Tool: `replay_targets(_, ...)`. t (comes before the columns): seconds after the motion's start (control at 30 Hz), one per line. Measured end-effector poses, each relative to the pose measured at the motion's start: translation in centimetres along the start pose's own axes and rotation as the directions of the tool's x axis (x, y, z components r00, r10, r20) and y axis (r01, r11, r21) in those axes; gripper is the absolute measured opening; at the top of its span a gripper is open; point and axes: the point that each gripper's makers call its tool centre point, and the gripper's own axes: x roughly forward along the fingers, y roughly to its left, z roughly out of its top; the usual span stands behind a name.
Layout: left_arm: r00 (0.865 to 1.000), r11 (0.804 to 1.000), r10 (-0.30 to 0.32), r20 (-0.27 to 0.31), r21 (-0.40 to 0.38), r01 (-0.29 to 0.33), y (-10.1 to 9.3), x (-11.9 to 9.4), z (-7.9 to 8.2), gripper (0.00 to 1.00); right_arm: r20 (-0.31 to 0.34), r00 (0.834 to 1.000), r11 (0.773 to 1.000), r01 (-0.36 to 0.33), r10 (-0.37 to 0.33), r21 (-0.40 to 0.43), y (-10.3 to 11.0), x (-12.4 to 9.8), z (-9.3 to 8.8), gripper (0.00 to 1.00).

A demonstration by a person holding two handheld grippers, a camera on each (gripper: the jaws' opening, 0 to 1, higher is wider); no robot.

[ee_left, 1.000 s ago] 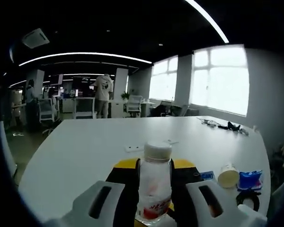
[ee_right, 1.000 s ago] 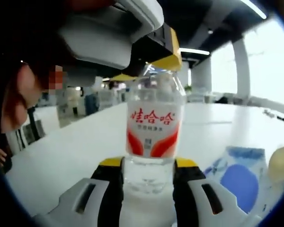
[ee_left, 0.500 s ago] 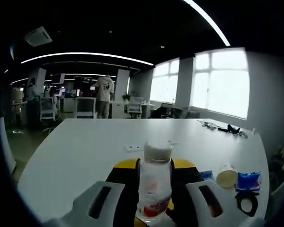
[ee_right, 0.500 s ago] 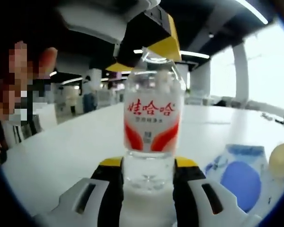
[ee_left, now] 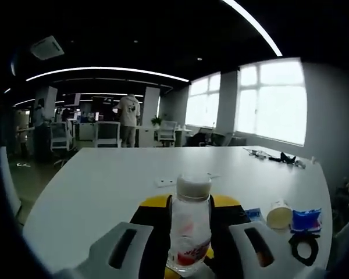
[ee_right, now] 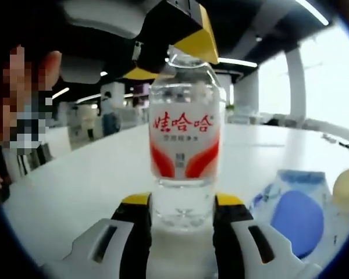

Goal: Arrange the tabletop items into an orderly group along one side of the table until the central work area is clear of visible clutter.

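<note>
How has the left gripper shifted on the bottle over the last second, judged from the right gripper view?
Yes. The left gripper has risen relative to the water bottle held in the right gripper, uncovering more of the bottle's shoulder.

A clear water bottle with a white cap stands upright, clamped between the left gripper's fingers above a white table. A paper cup, blue packet and black tape ring lie right.
</note>
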Motion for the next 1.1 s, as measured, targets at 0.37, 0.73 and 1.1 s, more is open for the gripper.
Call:
replay_targets(0.37,1.0,1.0,-0.009,-0.004,-0.009,0.009,-0.3,-0.1,-0.1,0.26,-0.004,0.999,0.999,-0.034,0.034,-0.006,0.6,-0.7,0.7,0.43)
replay_targets(0.73,1.0,1.0,0.008,0.005,-0.019,-0.008,-0.8,-0.8,0.4,0.34,-0.014,0.998,0.998,-0.057,0.057,-0.03,0.3,-1.5,1.3,0.55)
replay_targets(1.1,0.997,0.996,0.072,0.014,-0.048,-0.071,0.2,-1.5,0.7,0.63,-0.003,0.993,0.993,-0.117,0.117,-0.005,1.0,-1.9,1.8,0.76)
